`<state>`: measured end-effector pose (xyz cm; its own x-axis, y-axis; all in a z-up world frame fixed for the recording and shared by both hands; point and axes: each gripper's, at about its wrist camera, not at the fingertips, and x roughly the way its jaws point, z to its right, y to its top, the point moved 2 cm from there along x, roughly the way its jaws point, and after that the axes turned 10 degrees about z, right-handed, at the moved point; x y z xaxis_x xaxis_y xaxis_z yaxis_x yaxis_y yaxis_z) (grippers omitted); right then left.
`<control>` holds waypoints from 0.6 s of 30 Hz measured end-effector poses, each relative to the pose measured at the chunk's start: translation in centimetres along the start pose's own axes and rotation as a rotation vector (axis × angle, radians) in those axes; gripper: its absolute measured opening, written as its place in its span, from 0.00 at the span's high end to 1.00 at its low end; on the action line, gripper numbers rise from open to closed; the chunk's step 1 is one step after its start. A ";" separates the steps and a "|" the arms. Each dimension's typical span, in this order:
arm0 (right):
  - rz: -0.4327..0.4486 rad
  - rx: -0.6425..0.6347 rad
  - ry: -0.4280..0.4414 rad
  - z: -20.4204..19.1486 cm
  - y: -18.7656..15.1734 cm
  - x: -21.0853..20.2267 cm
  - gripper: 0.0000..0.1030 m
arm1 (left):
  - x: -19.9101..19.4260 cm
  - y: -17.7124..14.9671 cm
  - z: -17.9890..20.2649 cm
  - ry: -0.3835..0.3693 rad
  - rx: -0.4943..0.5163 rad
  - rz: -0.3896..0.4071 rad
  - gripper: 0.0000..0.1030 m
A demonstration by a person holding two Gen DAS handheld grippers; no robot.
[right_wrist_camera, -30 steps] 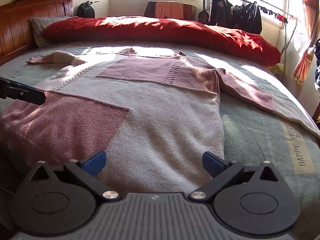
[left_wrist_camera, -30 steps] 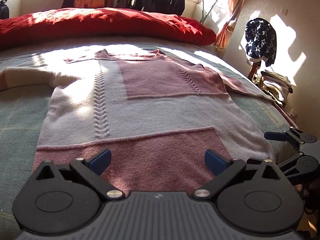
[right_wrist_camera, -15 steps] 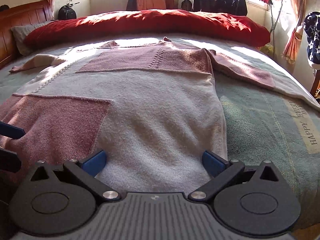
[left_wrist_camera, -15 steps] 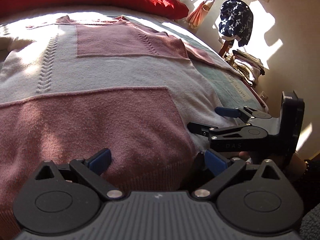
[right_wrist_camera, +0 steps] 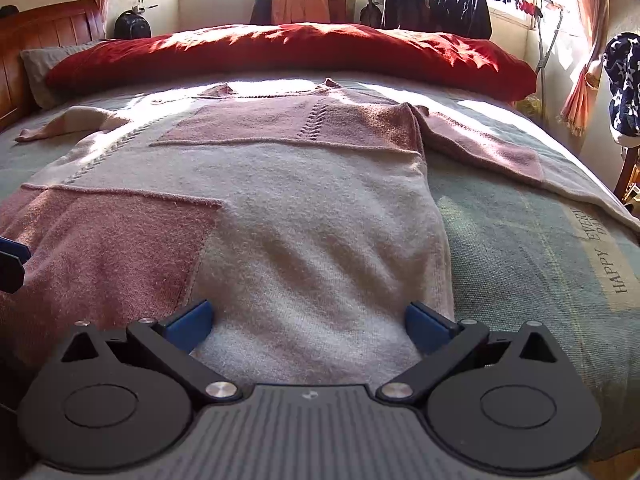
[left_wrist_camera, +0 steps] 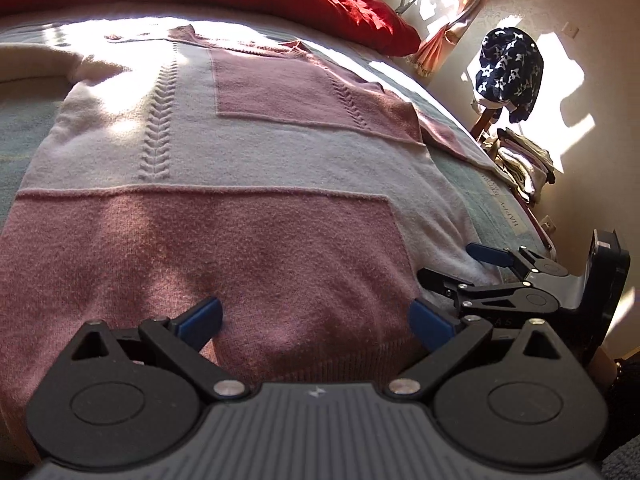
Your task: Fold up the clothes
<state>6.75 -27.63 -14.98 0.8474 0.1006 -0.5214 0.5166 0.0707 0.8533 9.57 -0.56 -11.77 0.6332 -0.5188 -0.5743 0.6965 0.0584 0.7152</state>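
Note:
A pink and cream patchwork knit sweater (left_wrist_camera: 256,152) lies flat on the bed, front up, hem toward me; it also shows in the right wrist view (right_wrist_camera: 312,208). One sleeve (right_wrist_camera: 488,148) lies out to the right, the other (right_wrist_camera: 72,120) to the left. My left gripper (left_wrist_camera: 316,318) is open, its blue pads straddling the pink hem panel. My right gripper (right_wrist_camera: 308,320) is open over the cream hem corner; it also shows from the side in the left wrist view (left_wrist_camera: 480,264).
The bed has a green-grey cover (right_wrist_camera: 540,260) and a red duvet (right_wrist_camera: 280,52) at the far side. A wooden headboard (right_wrist_camera: 48,28) is at left. A clothes rack (right_wrist_camera: 460,0) and a chair with stacked clothes (left_wrist_camera: 520,160) stand at right.
Both grippers have come down and forward to the sweater's hem. The left one swung and now straddles the pink panel; the right one sits at the cream corner beside it.

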 end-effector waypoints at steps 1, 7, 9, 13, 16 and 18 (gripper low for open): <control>-0.006 0.001 -0.001 0.0 0.1 0.0 0.00 | -0.1 0.8 -0.5 0.017 0.000 0.029 0.04; -0.016 0.002 -0.008 -0.1 0.2 0.2 0.00 | 1.7 2.6 -4.0 0.075 -0.094 0.051 0.04; -0.022 0.000 -0.010 -0.1 0.2 0.2 0.00 | 1.5 1.8 -4.1 0.062 -0.092 0.053 0.04; -0.054 0.000 -0.009 -0.1 0.7 0.4 0.00 | -0.3 2.2 -4.3 0.024 -0.104 0.041 0.04; -0.077 0.033 0.020 0.1 2.0 0.3 0.00 | -2.4 4.6 -6.3 0.041 -0.119 0.102 0.04; -0.071 0.079 0.055 0.3 3.0 0.0 0.00 | -3.8 6.7 -8.0 0.071 -0.115 0.160 0.04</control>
<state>8.33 -27.68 -12.40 0.8013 0.1531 -0.5783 0.5851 0.0010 0.8110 14.50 8.65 -7.98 0.7585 -0.4335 -0.4865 0.6163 0.2344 0.7518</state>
